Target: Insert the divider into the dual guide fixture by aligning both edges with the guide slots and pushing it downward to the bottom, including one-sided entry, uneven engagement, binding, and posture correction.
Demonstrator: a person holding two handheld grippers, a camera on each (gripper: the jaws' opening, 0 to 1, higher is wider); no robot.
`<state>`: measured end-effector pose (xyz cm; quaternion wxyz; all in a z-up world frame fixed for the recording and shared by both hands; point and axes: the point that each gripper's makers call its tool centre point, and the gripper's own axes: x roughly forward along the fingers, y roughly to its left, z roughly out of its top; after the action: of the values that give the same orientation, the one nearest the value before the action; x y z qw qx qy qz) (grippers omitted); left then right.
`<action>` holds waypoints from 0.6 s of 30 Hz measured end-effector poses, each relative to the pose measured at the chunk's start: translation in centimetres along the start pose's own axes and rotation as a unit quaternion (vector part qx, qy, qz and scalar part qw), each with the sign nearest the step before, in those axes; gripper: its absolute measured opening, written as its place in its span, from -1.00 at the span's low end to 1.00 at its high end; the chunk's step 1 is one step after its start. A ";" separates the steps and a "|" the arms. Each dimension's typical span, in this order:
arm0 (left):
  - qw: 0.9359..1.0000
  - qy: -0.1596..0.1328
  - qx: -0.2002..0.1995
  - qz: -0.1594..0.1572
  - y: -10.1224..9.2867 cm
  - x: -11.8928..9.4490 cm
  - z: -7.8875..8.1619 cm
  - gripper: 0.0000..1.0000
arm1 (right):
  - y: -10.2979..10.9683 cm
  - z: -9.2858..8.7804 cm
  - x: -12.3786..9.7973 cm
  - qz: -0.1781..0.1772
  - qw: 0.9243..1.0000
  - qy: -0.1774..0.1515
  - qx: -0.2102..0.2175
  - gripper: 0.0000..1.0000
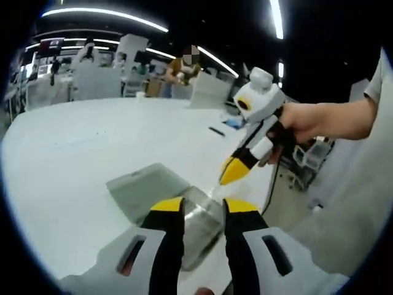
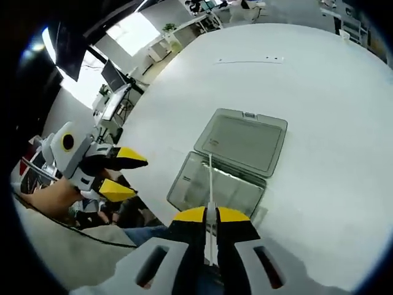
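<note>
The right gripper (image 2: 205,215) pinches the thin divider (image 2: 210,184) above the open fixture box (image 2: 215,190); the left gripper (image 1: 204,209) is spread. Next, both edges must meet the slots.

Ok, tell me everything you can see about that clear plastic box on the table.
The clear plastic box is a shallow, see-through grey-tinted case lying open on the white table, its flat hinged lid folded back beside the tray with a small latch tab on its far edge. A thin white divider, pinched between the right gripper jaws, stands edge-on over the tray. The left gripper hovers beside it, apart.
</note>
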<state>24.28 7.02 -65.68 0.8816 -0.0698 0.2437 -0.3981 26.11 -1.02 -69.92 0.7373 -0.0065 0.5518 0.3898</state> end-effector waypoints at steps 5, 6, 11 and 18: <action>1.000 0.000 -0.003 0.000 0.2 -0.1 0.0 -0.59 | -0.3 0.2 0.2 -0.024 1.000 -0.003 0.014 -1.00; 1.000 0.000 -0.003 0.000 0.3 -0.1 -0.1 -0.59 | -0.3 0.3 0.3 -0.024 1.000 -0.006 0.017 -1.00; 1.000 0.000 -0.006 0.001 0.7 -0.2 -0.1 -0.61 | 0.3 -0.1 0.8 -0.021 0.999 0.011 0.037 -1.00; 1.000 0.003 -0.001 0.005 0.9 -0.2 -0.3 -0.61 | -0.3 -0.8 1.3 -0.051 0.997 0.033 0.051 -1.00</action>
<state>24.65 7.76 -66.16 0.8828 -0.0684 0.2469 -0.3936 25.75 -0.82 -71.41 0.7370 -0.0104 0.5940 0.3223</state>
